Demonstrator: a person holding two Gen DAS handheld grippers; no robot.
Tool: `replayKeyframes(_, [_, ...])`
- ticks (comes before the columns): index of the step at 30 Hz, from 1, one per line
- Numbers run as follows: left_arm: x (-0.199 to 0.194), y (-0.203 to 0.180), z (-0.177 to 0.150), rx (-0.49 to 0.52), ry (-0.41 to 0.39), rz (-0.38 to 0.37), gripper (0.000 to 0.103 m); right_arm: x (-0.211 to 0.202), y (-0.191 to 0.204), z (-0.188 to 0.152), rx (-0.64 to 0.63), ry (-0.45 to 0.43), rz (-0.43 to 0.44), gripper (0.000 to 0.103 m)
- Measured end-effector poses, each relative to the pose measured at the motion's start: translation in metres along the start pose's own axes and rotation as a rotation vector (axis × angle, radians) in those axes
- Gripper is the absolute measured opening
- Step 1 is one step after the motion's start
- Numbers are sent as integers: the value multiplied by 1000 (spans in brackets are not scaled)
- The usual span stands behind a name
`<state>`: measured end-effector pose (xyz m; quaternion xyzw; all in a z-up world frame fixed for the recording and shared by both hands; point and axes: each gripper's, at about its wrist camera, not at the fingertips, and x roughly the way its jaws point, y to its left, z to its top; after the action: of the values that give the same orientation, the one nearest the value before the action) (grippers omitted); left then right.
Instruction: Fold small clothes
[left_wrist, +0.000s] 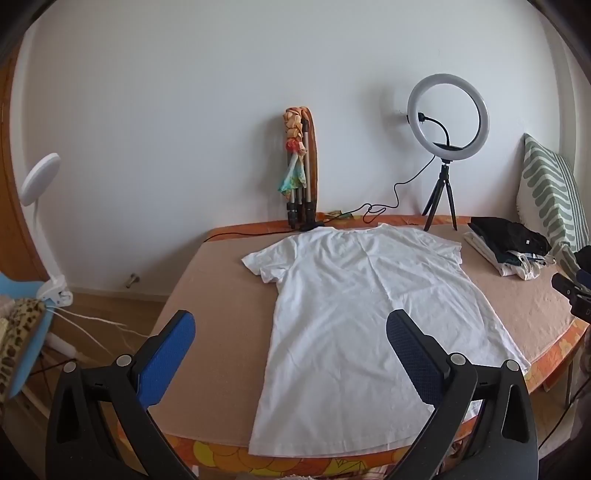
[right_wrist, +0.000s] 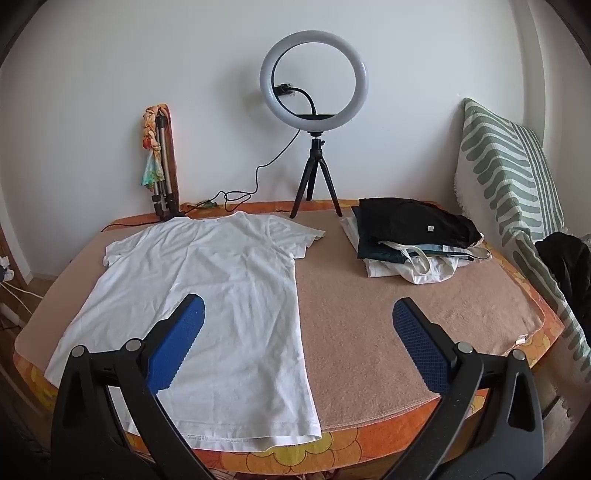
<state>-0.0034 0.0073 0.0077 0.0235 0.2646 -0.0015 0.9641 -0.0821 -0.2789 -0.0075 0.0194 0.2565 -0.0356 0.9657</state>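
Note:
A white T-shirt (left_wrist: 354, 310) lies spread flat on the tan-covered table (left_wrist: 218, 295), collar toward the wall and hem at the near edge. It also shows in the right wrist view (right_wrist: 221, 295). My left gripper (left_wrist: 291, 328) is open and empty, held above the shirt's lower left part. My right gripper (right_wrist: 299, 317) is open and empty, above the shirt's right edge and the bare cover (right_wrist: 388, 314). A stack of folded clothes (right_wrist: 410, 236), black on top, sits at the back right.
A ring light on a small tripod (right_wrist: 314, 92) stands at the back by the wall, its cable running left. A folded tripod with a scarf (right_wrist: 159, 158) leans on the wall. A striped pillow (right_wrist: 517, 177) stands at the right. A clip lamp (left_wrist: 40, 206) is left.

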Motion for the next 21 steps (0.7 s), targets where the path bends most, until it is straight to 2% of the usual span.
replayKeyframes(21, [-4,-1,2,-5,-3,-8,103,0,1,0,-5,0,0,103])
